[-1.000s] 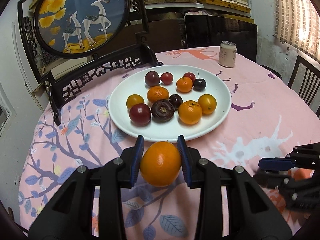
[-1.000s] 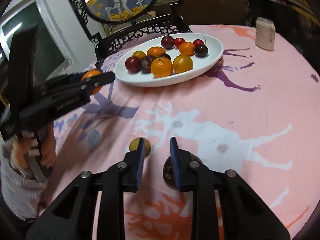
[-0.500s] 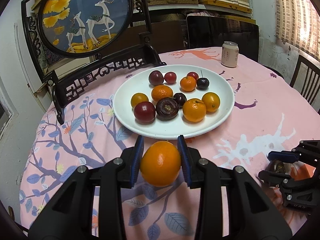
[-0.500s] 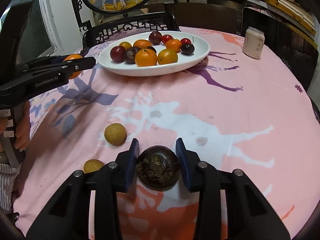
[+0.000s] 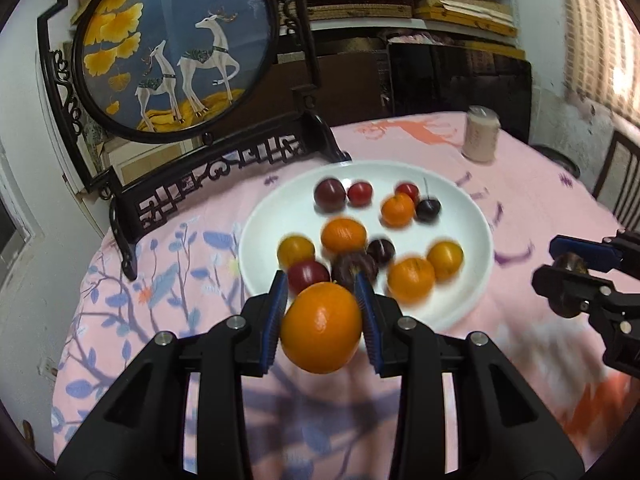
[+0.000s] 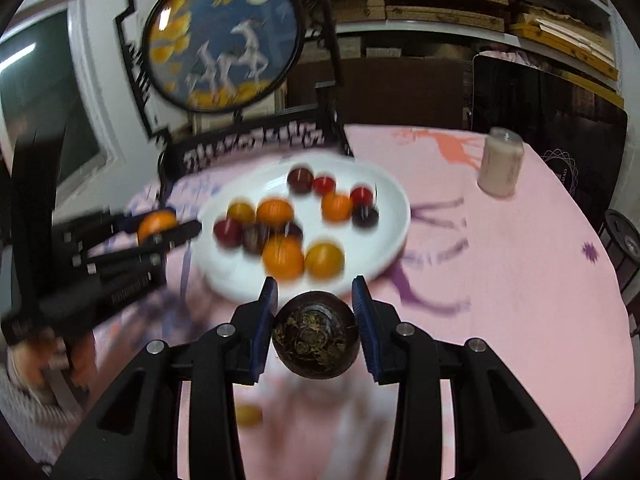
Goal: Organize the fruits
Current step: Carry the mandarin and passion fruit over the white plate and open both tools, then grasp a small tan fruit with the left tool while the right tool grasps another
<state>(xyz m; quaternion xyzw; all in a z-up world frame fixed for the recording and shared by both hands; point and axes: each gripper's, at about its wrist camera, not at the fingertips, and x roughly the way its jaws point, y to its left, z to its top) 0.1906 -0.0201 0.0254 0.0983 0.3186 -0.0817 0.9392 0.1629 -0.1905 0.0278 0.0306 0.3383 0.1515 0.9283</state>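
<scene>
While a second ago the dark wrinkled fruit [image 6: 315, 338] lay on the pink tablecloth [image 6: 520, 280] beside the right gripper [image 6: 315, 306], it now rides clear of the cloth, clenched between that gripper's blue pads, at 6 o'clock from the white plate [image 6: 394, 200]. The orange [image 5: 321, 328] sits clamped in the left gripper [image 5: 322, 302] as before, but nearer the plate, its top overlapping the rim at 7 o'clock. Both loads look bound for the plate, where about a dozen small fruits already lie. One yellow fruit [image 6: 248, 415] is visible on the cloth behind the right gripper, so more pickups probably follow. A can [image 6: 500, 164] stands at 2 o'clock from the plate.
</scene>
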